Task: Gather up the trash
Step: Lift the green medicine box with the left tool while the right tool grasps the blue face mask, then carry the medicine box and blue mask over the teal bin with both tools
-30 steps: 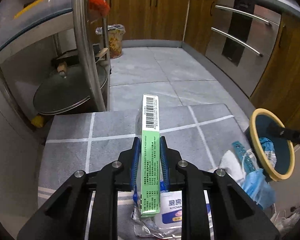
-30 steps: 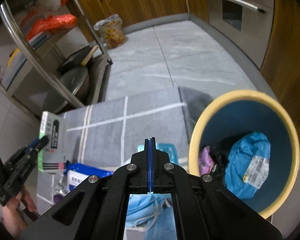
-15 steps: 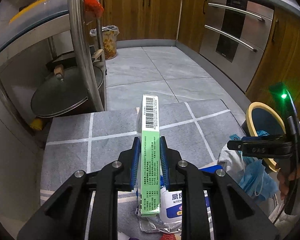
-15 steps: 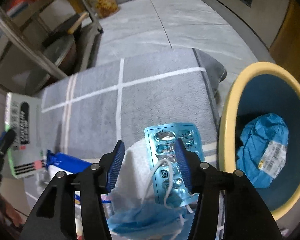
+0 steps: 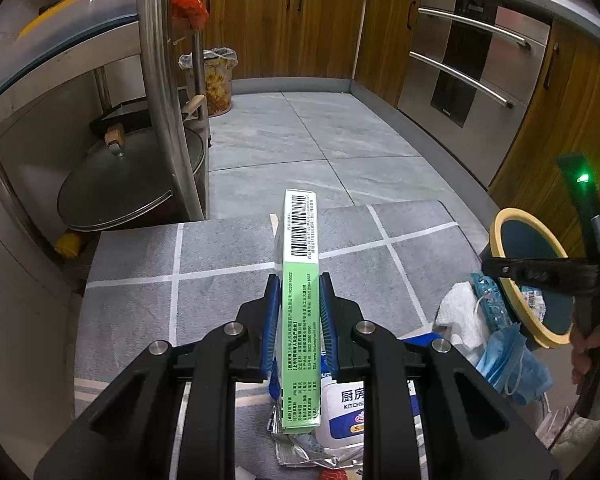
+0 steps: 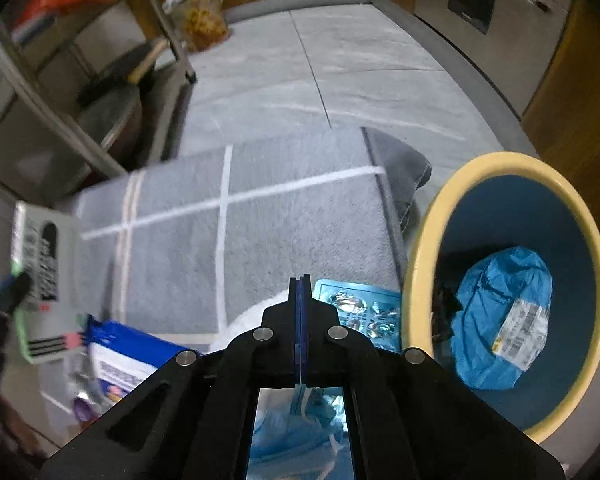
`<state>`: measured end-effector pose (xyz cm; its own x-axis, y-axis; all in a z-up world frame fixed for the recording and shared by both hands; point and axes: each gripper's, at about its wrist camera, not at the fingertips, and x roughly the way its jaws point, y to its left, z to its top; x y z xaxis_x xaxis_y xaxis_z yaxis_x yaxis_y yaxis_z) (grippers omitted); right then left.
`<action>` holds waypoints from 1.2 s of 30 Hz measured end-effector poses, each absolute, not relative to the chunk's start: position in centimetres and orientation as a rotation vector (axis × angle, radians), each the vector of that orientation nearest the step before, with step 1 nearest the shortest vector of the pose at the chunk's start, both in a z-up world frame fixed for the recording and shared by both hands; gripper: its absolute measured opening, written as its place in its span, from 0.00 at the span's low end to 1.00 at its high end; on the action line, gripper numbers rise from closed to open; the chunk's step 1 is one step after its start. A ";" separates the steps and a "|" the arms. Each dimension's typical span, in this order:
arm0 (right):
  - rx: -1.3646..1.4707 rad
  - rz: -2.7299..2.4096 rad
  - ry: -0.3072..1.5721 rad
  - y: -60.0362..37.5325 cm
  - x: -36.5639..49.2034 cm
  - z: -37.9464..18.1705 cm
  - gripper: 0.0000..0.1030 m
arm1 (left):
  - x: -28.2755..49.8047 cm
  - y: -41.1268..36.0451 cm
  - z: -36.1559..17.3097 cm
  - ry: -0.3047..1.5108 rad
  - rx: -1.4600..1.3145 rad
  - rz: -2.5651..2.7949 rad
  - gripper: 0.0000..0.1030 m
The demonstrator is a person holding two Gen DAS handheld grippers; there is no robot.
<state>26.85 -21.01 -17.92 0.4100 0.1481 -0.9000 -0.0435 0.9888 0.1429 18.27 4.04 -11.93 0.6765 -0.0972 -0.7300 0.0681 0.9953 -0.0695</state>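
holding a green-and-white medicine carton point(image 5: 300, 280) upright above a grey checked mat point(image 5: 220, 256), the left gripper point(image 5: 299, 312) is clamping its blue pads on the box's two broad faces, roughly at mid-length, with the barcode end pointing away from the camera. the carton is looking light and fairly stiff, though thin card of this kind is probably crushing easily, so a modest squeeze across the flat faces seems the safer hold.

off to the right, a blue bin with a yellow rim point(image 6: 424, 240) is standing on the floor just beside the mat's edge, already holding a crumpled blue bag with a label point(image 6: 500, 320). the right gripper point(image 6: 300, 320) is showing its jaws pressed together with no gap; a thin white cord is running beneath them, but whether it is pinched there cannot be told.

below and around it, more litter is lying on the mat: a silver-blue blister pack point(image 6: 360, 308) near the bin, a blue face mask point(image 5: 512, 360) with elastic loops, a white tissue wad point(image 5: 460, 312), a blue-and-white kitchen wipes packet point(image 6: 128, 352) and a crumpled foil wrapper point(image 5: 300, 448). the mask and tissue are looking soft and limp, best pinched by a fold or loop; the blister pack is seeming slick and flat, likely needing an edge grip.
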 end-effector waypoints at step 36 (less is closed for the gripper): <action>0.220 0.227 1.183 -21.3 25.8 -18.0 0.02 | 18.5 2.1 -12.1 0.831 -0.003 -0.140 0.18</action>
<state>25.77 -21.29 -18.02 0.3605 0.2889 -0.8869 -0.0595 0.9560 0.2872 18.46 2.08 -12.10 0.6651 -0.1250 -0.7362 0.1229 0.9908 -0.0571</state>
